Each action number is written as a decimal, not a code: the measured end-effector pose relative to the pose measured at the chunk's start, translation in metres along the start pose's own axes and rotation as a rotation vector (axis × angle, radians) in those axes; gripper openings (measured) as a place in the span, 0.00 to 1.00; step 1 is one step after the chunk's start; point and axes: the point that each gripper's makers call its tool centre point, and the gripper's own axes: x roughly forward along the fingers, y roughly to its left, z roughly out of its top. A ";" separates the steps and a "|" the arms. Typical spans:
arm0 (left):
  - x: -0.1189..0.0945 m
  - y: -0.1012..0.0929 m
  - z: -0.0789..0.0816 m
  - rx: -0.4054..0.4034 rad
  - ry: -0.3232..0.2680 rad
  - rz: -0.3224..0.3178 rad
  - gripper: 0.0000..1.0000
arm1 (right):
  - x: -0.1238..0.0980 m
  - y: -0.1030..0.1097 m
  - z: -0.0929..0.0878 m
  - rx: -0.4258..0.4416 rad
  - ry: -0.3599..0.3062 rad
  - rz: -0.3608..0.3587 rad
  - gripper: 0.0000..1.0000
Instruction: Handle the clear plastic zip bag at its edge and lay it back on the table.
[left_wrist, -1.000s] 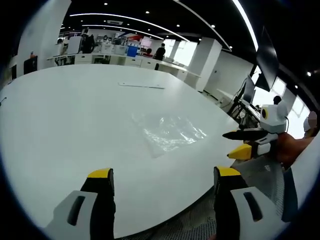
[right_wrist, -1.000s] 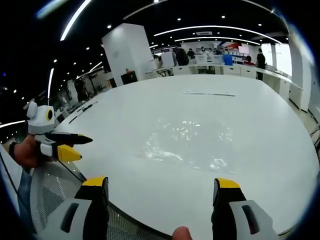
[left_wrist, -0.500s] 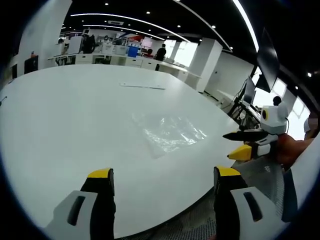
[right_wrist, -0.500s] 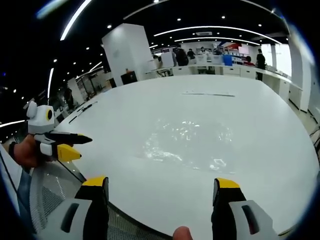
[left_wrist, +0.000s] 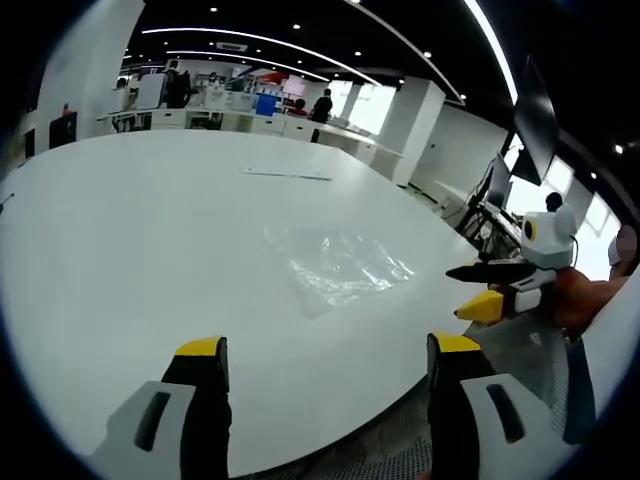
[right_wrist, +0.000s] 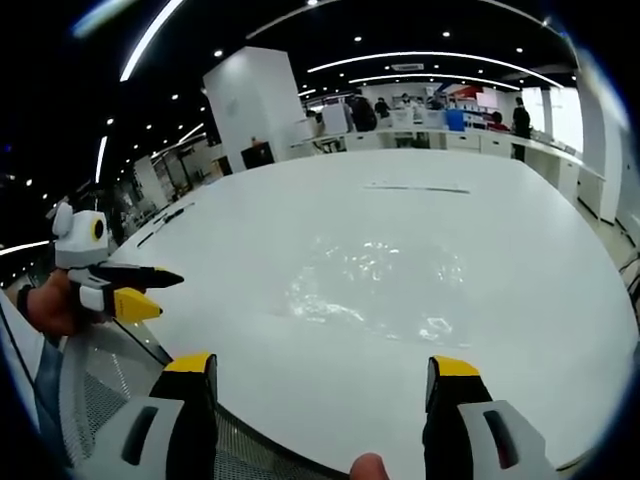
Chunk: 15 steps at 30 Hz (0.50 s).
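A clear plastic zip bag lies flat and crinkled on the white table; it also shows in the right gripper view as the bag. My left gripper is open, held back over the table's near edge, well short of the bag. My right gripper is open too, over the near edge with the bag ahead of it. The right gripper enters the left gripper view from the right, off the table's edge. The left gripper shows at the left of the right gripper view, held by a hand.
A long thin strip lies on the table beyond the bag, also seen as the strip. Desks, monitors and people stand far behind. A grey patterned floor lies past the table's edge. A white pillar rises at the back.
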 end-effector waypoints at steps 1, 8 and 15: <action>0.000 0.001 -0.001 0.001 0.000 0.001 0.81 | 0.000 0.000 0.000 -0.001 0.001 0.000 0.86; 0.000 -0.001 0.000 0.004 0.001 0.000 0.81 | 0.001 0.000 0.001 -0.005 0.000 0.006 0.85; -0.001 -0.003 -0.001 0.002 0.006 -0.002 0.80 | 0.000 -0.003 -0.002 0.027 0.016 -0.011 0.79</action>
